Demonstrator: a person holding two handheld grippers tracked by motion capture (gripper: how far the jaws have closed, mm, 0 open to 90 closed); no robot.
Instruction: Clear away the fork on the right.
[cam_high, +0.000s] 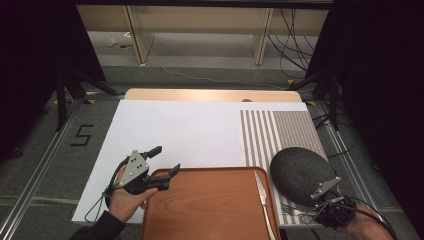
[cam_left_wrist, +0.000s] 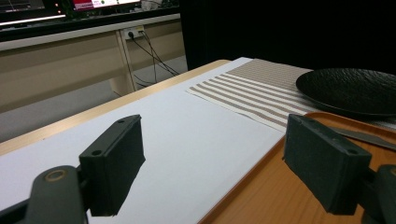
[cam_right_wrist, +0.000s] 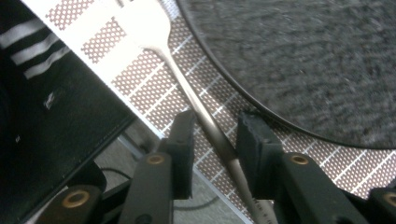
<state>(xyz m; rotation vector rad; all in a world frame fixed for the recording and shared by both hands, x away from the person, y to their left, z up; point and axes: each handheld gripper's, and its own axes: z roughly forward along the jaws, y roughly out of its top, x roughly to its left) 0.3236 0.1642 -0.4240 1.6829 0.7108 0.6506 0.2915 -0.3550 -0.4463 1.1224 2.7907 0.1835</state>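
The fork (cam_right_wrist: 187, 88) is plain polished metal, with a slim, rounded handle that widens into a pale, glare-washed head; its tines run off the top of the right gripper view. It lies on the striped placemat (cam_high: 280, 131), just beside the rim of the black plate (cam_high: 299, 175), at the placemat's near edge. Its handle runs between the jaws of the right gripper (cam_right_wrist: 215, 140), which are narrowed around it; a sliver of gap shows on either side, so whether the pads actually press on the metal cannot be told.

The black plate has a rough, pebbled surface and sits on the placemat. Beside the plate, a table knife (cam_high: 262, 197) lies along the edge of the wooden tray (cam_high: 205, 210). At the tray's far corner from the plate, the left gripper (cam_high: 164, 160) is held in a hand, jaws spread wide with nothing between them, one over the tray's rim and the other over the white board (cam_high: 175, 130).
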